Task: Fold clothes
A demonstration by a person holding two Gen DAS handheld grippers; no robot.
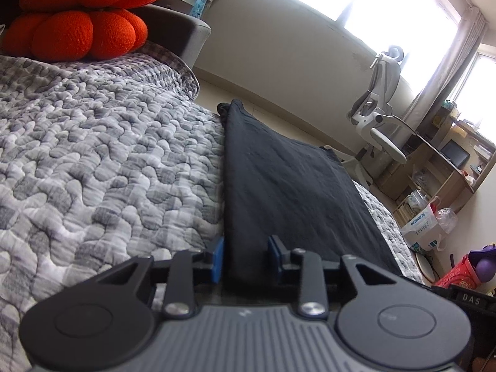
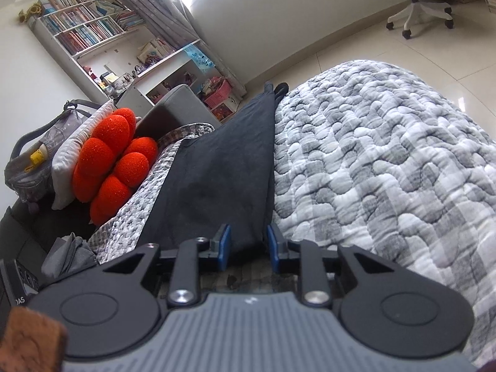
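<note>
A dark navy garment (image 1: 279, 179) lies stretched along the grey quilted bed cover (image 1: 108, 155), running away from me to a narrow far end. My left gripper (image 1: 245, 257) is shut on its near edge, and the cloth fills the narrow gap between the blue pads (image 1: 218, 255). In the right wrist view the same garment (image 2: 223, 170) runs forward from my right gripper (image 2: 248, 248). That gripper is also shut on the near edge between its blue pads (image 2: 224, 246). The quilt (image 2: 387, 170) shows just below the cloth's edge there.
An orange lobed cushion (image 2: 111, 161) and a grey bag (image 2: 34, 155) rest at the head of the bed. Behind them stands a bookshelf (image 2: 93, 28). A white office chair (image 1: 378, 114), a wooden desk (image 1: 446, 152) and bags (image 1: 424, 223) stand on the floor past the bed's edge.
</note>
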